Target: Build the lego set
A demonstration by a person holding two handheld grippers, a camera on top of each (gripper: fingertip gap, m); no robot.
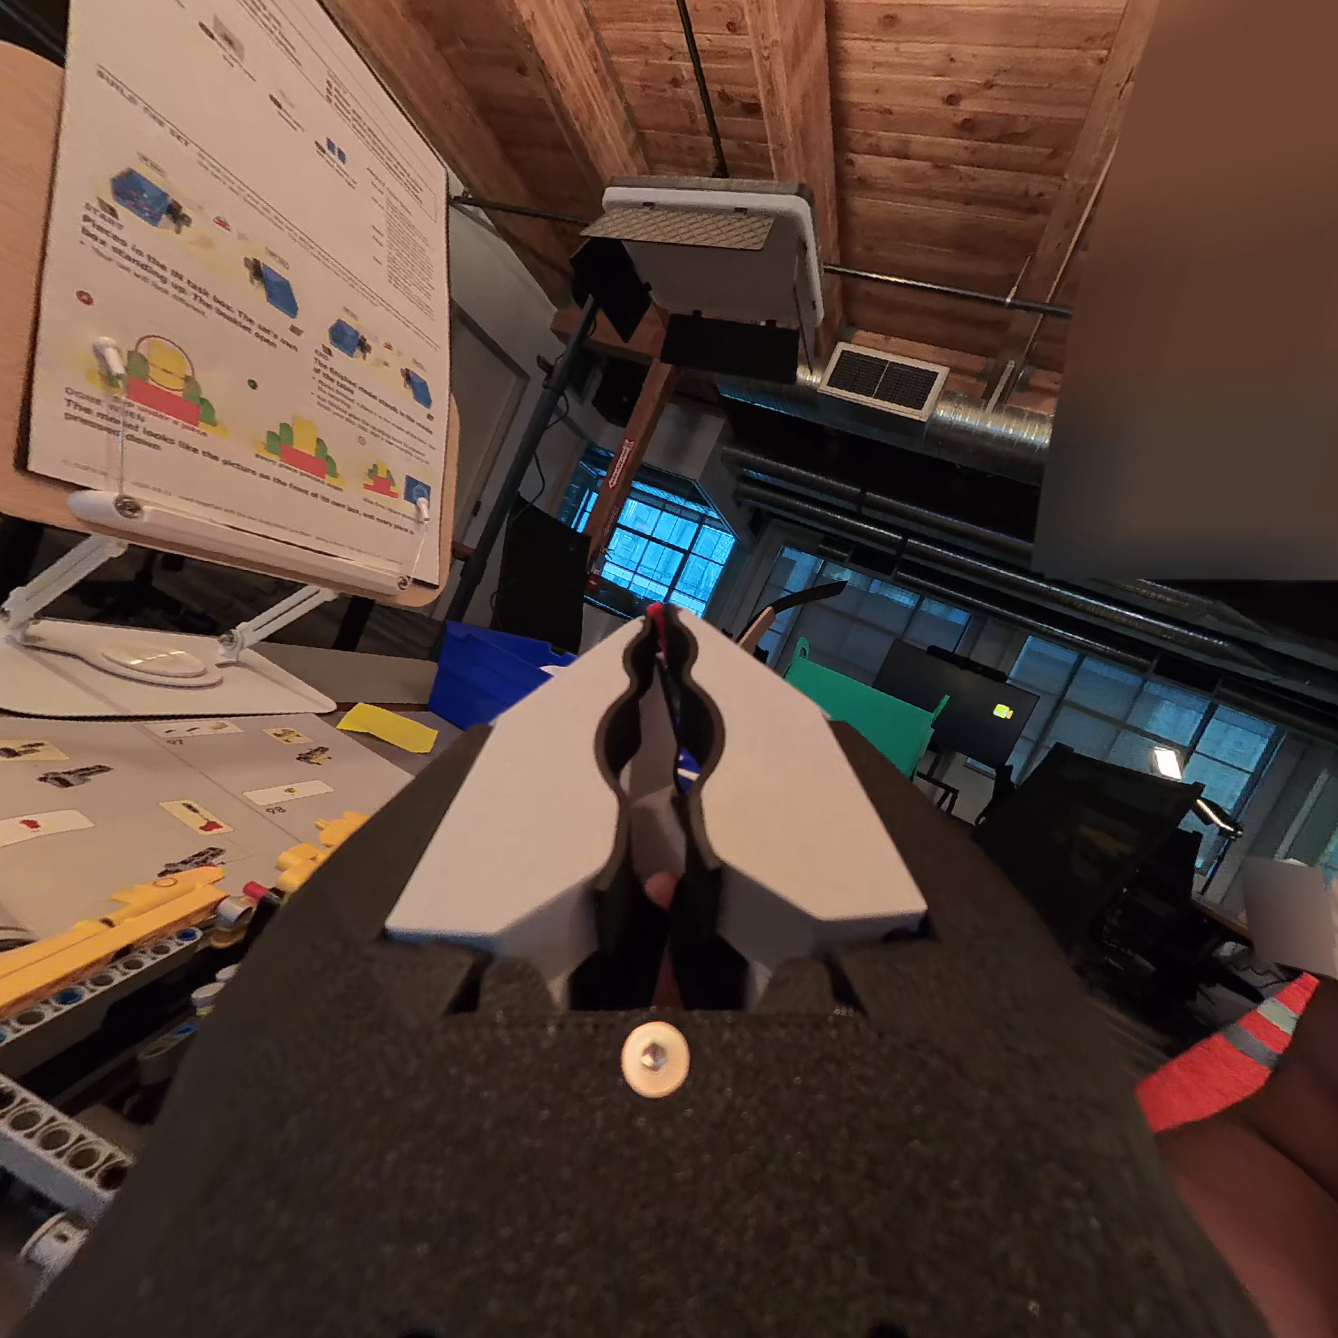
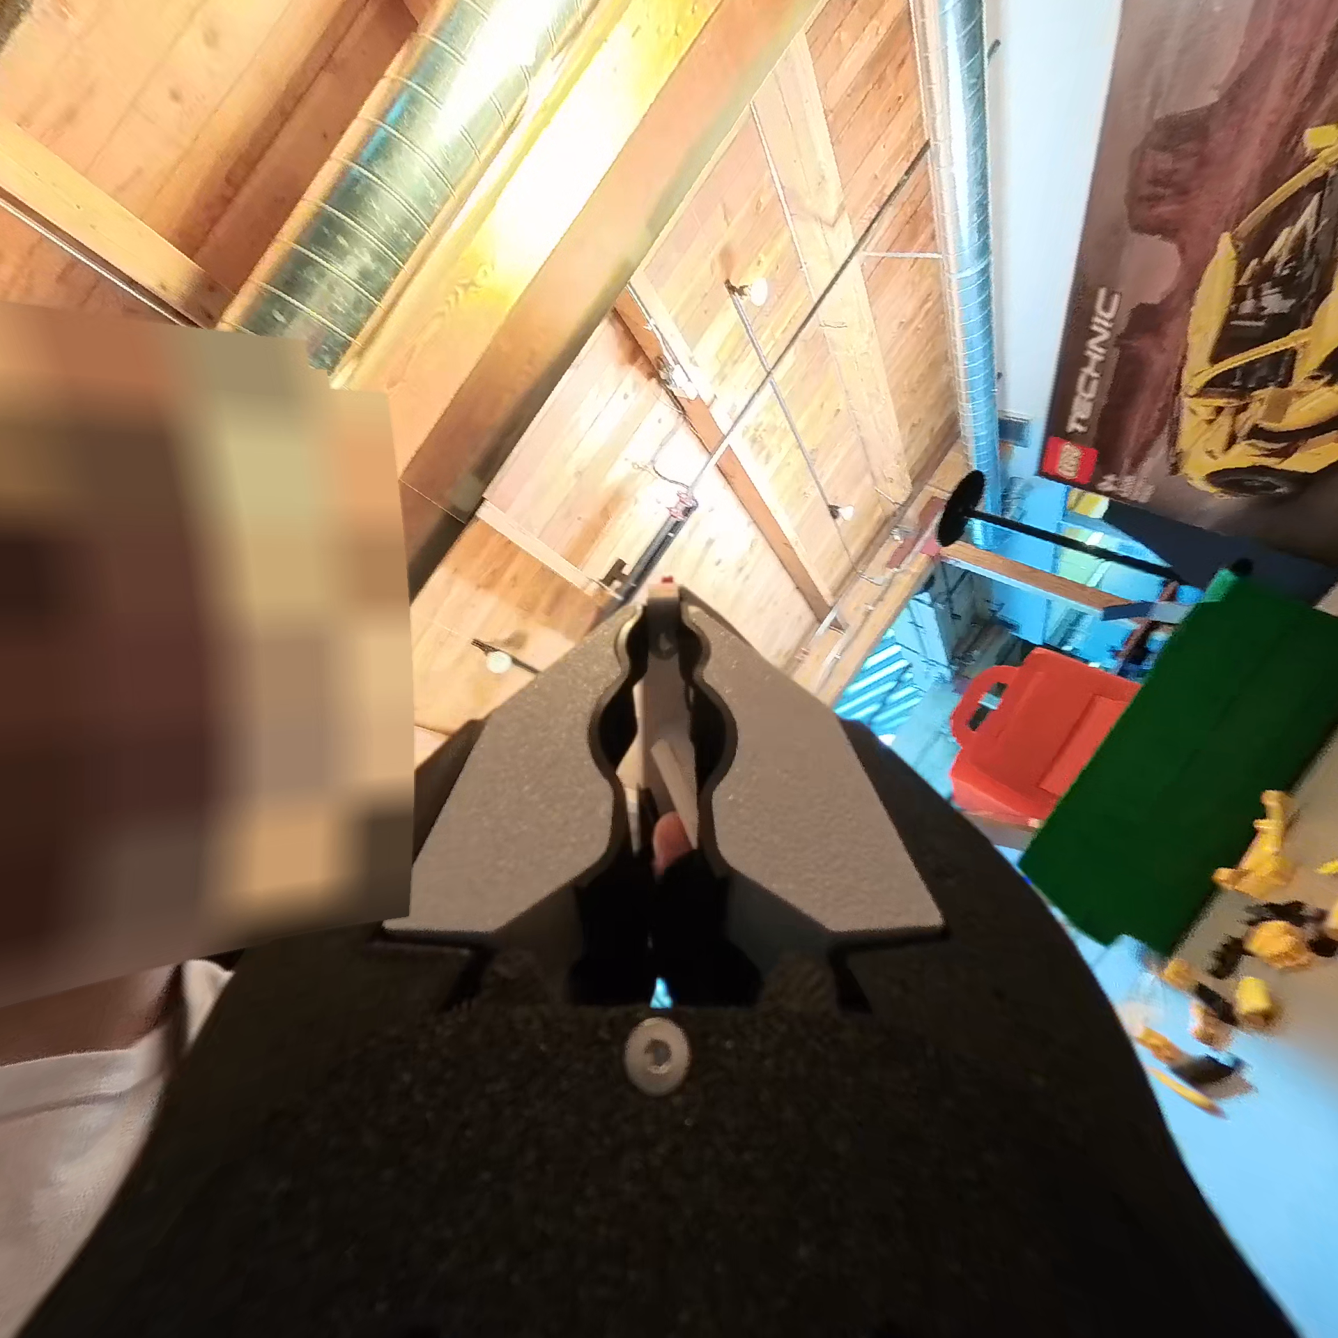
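While both point up toward the ceiling, left gripper (image 1: pixel 660 623) is clamped on a thin dark piece w/ red tip (image 1: pixel 657 615); right gripper (image 2: pixel 662 601) pinches a grey lego piece (image 2: pixel 662 677). Yellow lego build (image 1: pixel 108 934) lies on the table, below-left of left gripper, w/ instruction board (image 1: pixel 239 289) above it.

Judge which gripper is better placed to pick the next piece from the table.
Left, tentatively. The left gripper, shut on a thin red-tipped piece, sits low beside the yellow build. The right gripper, pinching a grey piece, is tilted up toward the ceiling.
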